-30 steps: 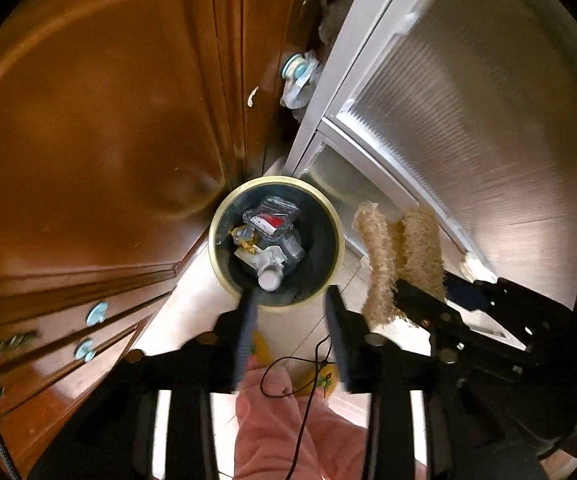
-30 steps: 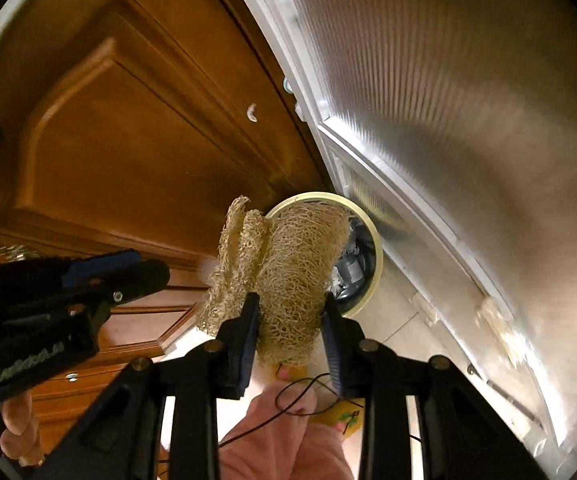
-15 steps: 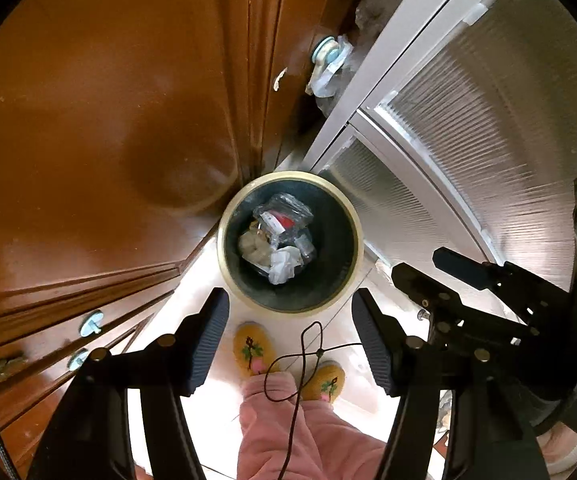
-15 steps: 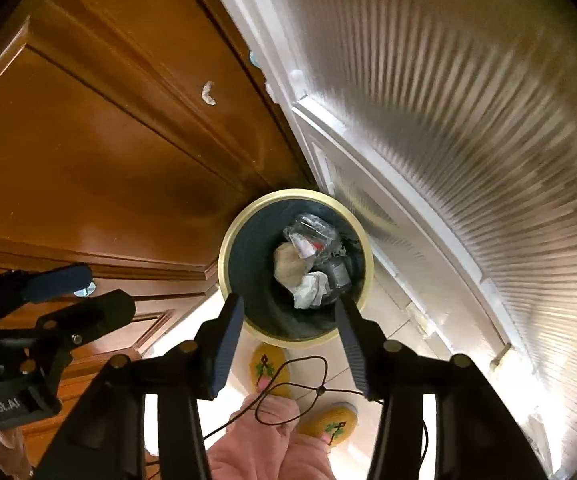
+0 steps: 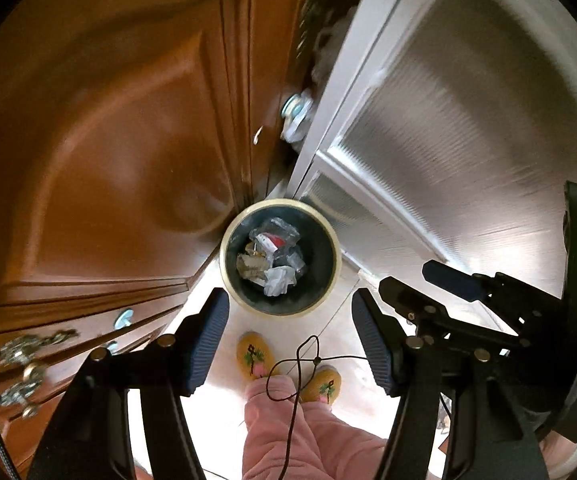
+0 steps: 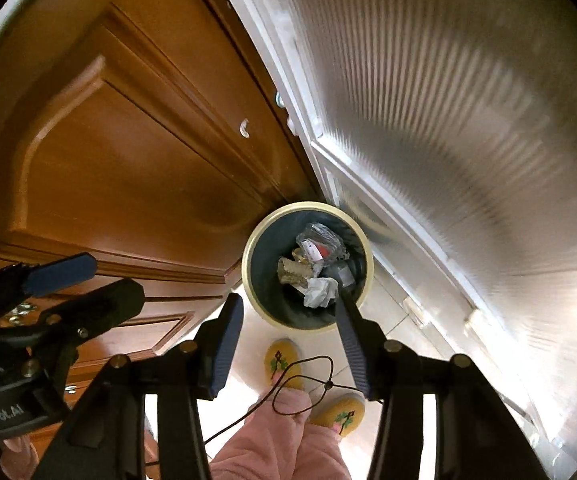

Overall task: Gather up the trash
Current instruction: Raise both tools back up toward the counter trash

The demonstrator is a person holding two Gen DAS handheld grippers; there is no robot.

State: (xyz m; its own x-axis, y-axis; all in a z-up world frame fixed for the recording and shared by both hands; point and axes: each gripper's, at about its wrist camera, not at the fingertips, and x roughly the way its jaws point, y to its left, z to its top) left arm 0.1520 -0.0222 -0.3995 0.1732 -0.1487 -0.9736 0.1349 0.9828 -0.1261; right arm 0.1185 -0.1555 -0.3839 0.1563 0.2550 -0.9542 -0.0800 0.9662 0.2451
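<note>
A round trash bin with a cream rim and dark inside stands on the floor below both grippers; it also shows in the right wrist view. In it lie a tan loofah sponge, crumpled white paper and clear plastic wrappers. My left gripper is open and empty, high above the bin. My right gripper is open and empty, above the bin's near rim. Each gripper shows at the side of the other's view.
A brown wooden cabinet door with drawers is on the left. A white ribbed-glass door is on the right. The person's yellow slippers and pink trousers stand just before the bin on the pale floor.
My right gripper opened and the loofah sponge dropped into the bin. My left gripper opened too. Both grippers have risen, so the bin looks smaller.
</note>
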